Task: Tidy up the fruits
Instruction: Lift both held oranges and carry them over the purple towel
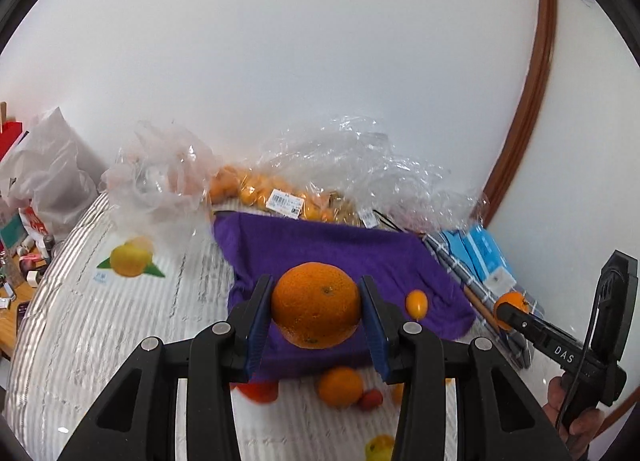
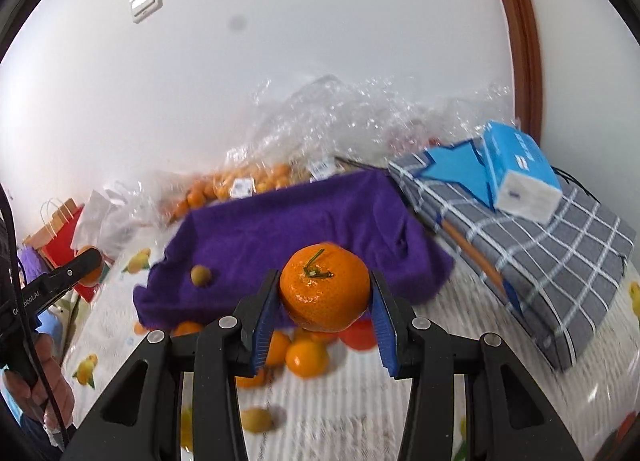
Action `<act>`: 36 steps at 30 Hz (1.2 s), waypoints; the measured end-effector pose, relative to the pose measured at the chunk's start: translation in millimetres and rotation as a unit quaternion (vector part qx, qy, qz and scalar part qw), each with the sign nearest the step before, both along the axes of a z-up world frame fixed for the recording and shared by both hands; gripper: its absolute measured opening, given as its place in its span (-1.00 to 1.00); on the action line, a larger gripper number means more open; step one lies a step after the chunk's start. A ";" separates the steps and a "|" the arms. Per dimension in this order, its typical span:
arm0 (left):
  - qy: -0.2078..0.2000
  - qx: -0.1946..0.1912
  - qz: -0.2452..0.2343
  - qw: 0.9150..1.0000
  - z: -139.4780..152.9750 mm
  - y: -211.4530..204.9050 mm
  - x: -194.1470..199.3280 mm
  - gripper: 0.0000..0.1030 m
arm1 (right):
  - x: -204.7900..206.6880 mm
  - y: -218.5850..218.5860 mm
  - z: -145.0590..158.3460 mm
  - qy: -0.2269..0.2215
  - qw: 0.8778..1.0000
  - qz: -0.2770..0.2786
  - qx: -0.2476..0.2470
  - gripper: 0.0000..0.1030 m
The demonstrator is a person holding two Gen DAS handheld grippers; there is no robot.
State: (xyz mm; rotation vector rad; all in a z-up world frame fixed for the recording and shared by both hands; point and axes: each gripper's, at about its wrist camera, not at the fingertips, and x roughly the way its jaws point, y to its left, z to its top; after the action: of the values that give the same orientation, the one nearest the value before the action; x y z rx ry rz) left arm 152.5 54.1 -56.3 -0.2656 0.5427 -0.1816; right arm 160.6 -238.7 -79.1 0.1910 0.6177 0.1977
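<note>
My left gripper (image 1: 316, 303) is shut on a large orange (image 1: 316, 305), held in the air over the near edge of a purple cloth (image 1: 340, 253). A small kumquat (image 1: 416, 303) lies on that cloth to the right. My right gripper (image 2: 325, 297) is shut on a stemmed tangerine (image 2: 325, 291), held above loose oranges (image 2: 307, 359) on the striped white table cover (image 2: 360, 413). The purple cloth (image 2: 288, 229) in the right wrist view carries one small brownish fruit (image 2: 200, 275). Each gripper shows at the other view's edge with its fruit.
Clear plastic bags (image 1: 360, 165) with small oranges (image 1: 248, 189) sit against the white wall. A grey checked cloth (image 2: 540, 261) with blue tissue packs (image 2: 520, 177) lies right. White bags (image 1: 48, 177) stand left. Loose fruit (image 1: 340, 385) lies below the cloth. A person's hand (image 2: 44, 381) grips the left tool.
</note>
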 end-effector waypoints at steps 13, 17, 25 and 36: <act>0.047 -0.025 0.021 0.998 -44.9 -18.4 61.7 -0.22 | 62.9 5.6 -6.6 0.003 1.000 -0.003 0.014 -0.16; 0.043 -0.024 0.015 0.999 -50.4 -19.1 63.3 -0.22 | 72.0 -5.2 -32.3 0.031 0.999 -0.012 0.033 -0.16; 0.065 -0.047 -0.022 0.997 -67.4 -32.5 67.9 -0.22 | 74.6 -11.9 -43.3 0.045 0.999 -0.020 0.023 -0.16; 0.066 -0.014 -0.045 0.997 -72.8 -51.3 71.4 -0.22 | 79.5 2.7 -56.0 0.062 0.998 -0.012 -0.020 -0.16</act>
State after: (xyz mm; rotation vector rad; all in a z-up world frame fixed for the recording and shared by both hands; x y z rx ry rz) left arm 223.9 2.8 -129.1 -0.2811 0.6842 -0.2605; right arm 240.1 -235.9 -135.1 0.1733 0.7422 0.1503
